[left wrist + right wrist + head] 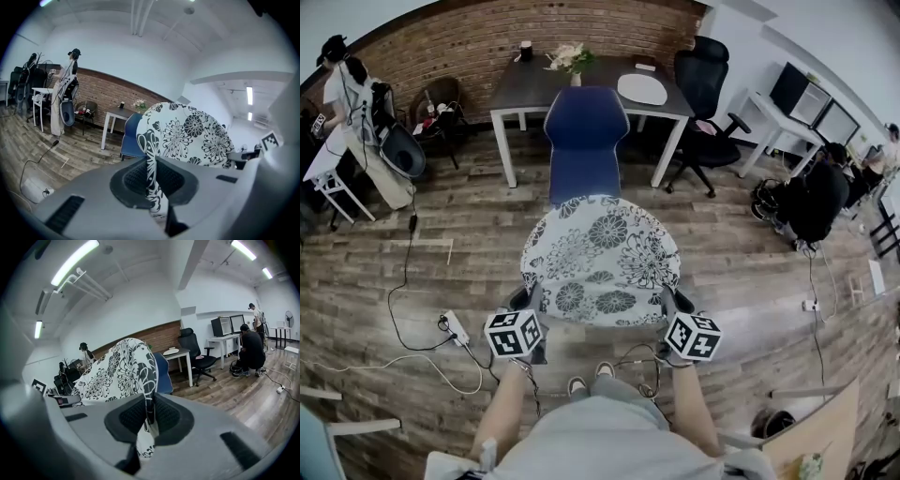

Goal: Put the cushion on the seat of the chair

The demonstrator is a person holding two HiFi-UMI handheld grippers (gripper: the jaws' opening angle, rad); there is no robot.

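Cushion [602, 262], floral: held aloft, seemingly short of the seat. 2 holds, at 7 and 5 o'clock, keep it spread flat. Left gripper [525, 305], right gripper [672, 305]: jaws pinching its edge. Chair [585, 141]: 12 o'clock.

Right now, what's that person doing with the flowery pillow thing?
The person has a gripper in each hand and is holding up the flower-patterned cushion with both. The left gripper has its jaws shut on one edge, and the right gripper has its jaws shut on the opposite edge. The blue chair stands just beyond, in front of a table. The cushion is in the air, not yet on the seat.
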